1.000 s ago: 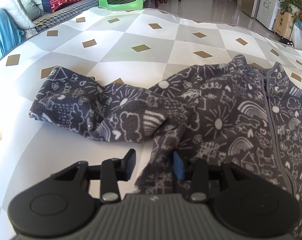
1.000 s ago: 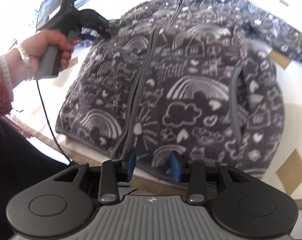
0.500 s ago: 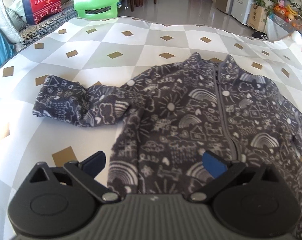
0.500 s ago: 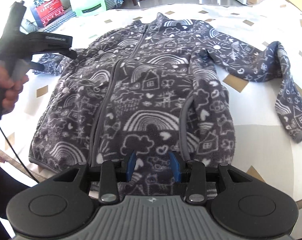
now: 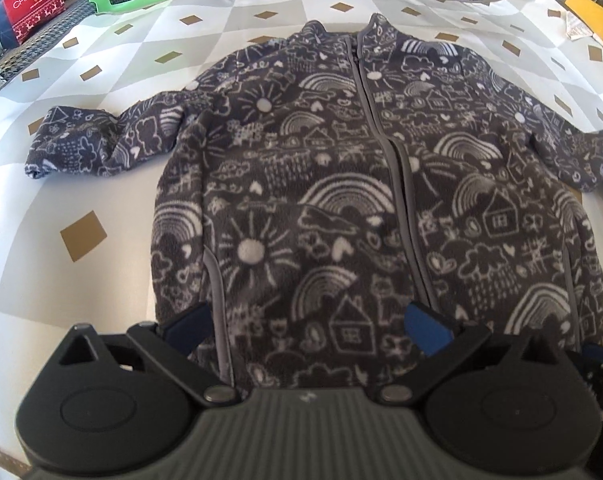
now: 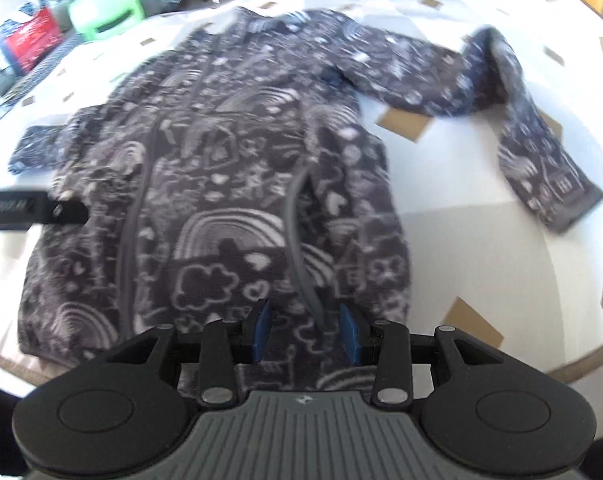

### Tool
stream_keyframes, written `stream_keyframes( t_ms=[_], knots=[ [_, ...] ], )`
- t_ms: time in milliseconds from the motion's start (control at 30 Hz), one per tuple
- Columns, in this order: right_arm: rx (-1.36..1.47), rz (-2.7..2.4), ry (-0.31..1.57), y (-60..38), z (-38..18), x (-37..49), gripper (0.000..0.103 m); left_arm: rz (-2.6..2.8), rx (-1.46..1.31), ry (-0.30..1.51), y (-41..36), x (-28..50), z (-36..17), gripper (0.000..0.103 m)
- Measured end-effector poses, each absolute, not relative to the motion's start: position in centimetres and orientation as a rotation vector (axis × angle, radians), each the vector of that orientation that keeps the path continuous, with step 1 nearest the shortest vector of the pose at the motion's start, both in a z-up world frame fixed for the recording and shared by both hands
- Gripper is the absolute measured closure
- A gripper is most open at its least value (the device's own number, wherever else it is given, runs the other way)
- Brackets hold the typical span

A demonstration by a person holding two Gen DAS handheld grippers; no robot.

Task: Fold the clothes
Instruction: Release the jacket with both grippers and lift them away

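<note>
Now the jacket lies flat on the surface, just past both sets of fingers; left gripper wide open, right gripper partly open, both empty

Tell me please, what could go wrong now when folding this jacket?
1. The jacket's hem lies close to the table edge, so a pull toward the person could drag it off.
2. One sleeve is bent and the other is bunched, so folding them in as they lie may give a lumpy fold.
3. The right claw is narrow and may pinch only the top layer.
</note>
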State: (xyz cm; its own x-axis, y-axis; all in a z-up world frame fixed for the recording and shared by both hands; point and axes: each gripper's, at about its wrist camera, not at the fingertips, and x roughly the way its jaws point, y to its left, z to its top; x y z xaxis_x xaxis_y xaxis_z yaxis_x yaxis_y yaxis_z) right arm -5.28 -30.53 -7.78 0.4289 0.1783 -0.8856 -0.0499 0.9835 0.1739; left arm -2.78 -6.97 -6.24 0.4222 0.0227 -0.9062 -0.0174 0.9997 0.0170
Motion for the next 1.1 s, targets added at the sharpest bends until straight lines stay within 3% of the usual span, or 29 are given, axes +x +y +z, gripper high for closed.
stream_keyframes(
  t_ms=[67, 333, 667, 967, 1100],
  knots=[
    [0.193, 0.098, 1.125, -31.6, -7.9, -5.0, 0.072, 0.025, 0.01, 1.154, -7.1, -2.9, -6.9, 0.0],
    [0.171, 0.028, 1.105, -32.2, -7.1, -5.1, 0.07, 0.043, 0.053, 1.191, -7.3, -3.1, -8.7, 0.0],
    [0.16, 0.134, 1.04, -33.3, -2.7, -2.4, 0.068, 0.004, -0.005, 1.085, -7.3, -2.6, -4.5, 0.0],
    [0.009, 0.193, 1.033, -36.1, -2.5, 5.1, 0.063, -0.036, -0.01, 1.084, -8.1, -0.1, -2.4, 0.0],
    [0.067, 0.156, 1.07, -37.4, -2.9, 7.6, 0.062, -0.061, 0.008, 1.089, -8.6, 1.4, -2.3, 0.0]
  ],
)
